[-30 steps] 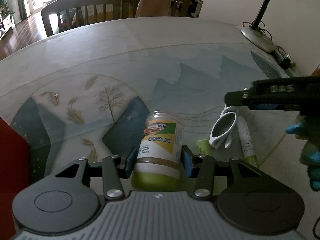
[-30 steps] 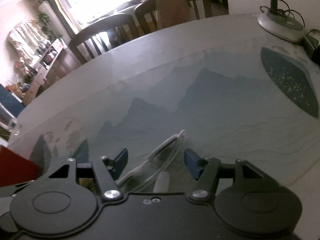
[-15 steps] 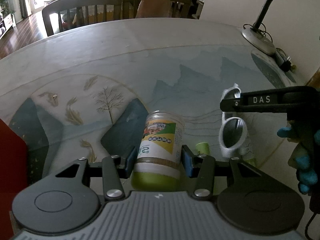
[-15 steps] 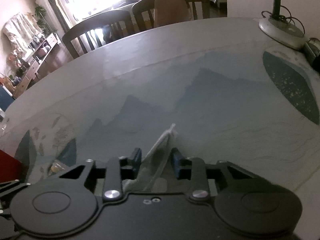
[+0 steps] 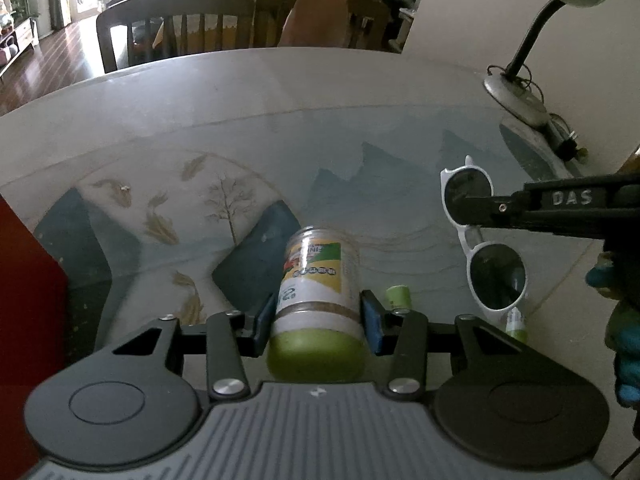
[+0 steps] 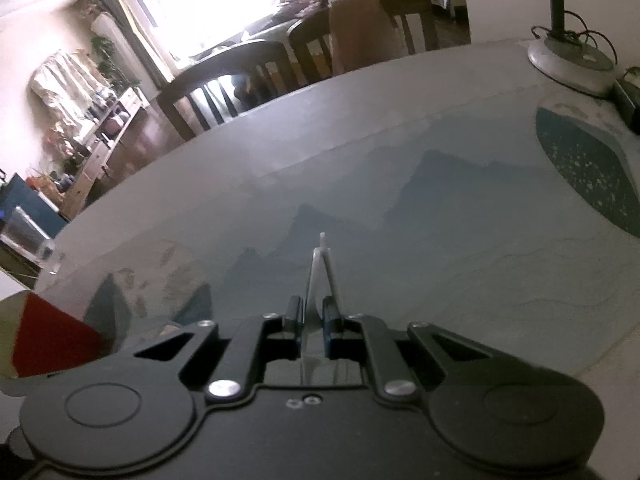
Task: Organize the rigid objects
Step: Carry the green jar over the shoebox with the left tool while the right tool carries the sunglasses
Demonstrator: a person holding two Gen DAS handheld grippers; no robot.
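Observation:
A clear jar [image 5: 316, 280] with a green lid and a yellow-green label sits tilted between the blue pads of my left gripper [image 5: 318, 312]. The jaws are closing and the pads press its sides. To the right, white-framed sunglasses [image 5: 496, 268] hang above the table, pinched at the bridge by my right gripper [image 5: 472, 212]. In the right wrist view that gripper [image 6: 312, 316] is shut on the thin white frame of the sunglasses [image 6: 320, 264], which stick out edge-on past the pads.
A small green-capped tube [image 5: 398, 295] and a white tube [image 5: 516, 320] lie on the painted table [image 5: 280, 120] near the jar. A desk lamp [image 5: 516, 96] stands at the back right, a red box [image 5: 24, 280] at the left, and chairs [image 5: 176, 28] stand beyond the far edge.
The right gripper closed on the sunglasses and lifted them off the table; they now hang upright. The left gripper and the jar stayed where they were.

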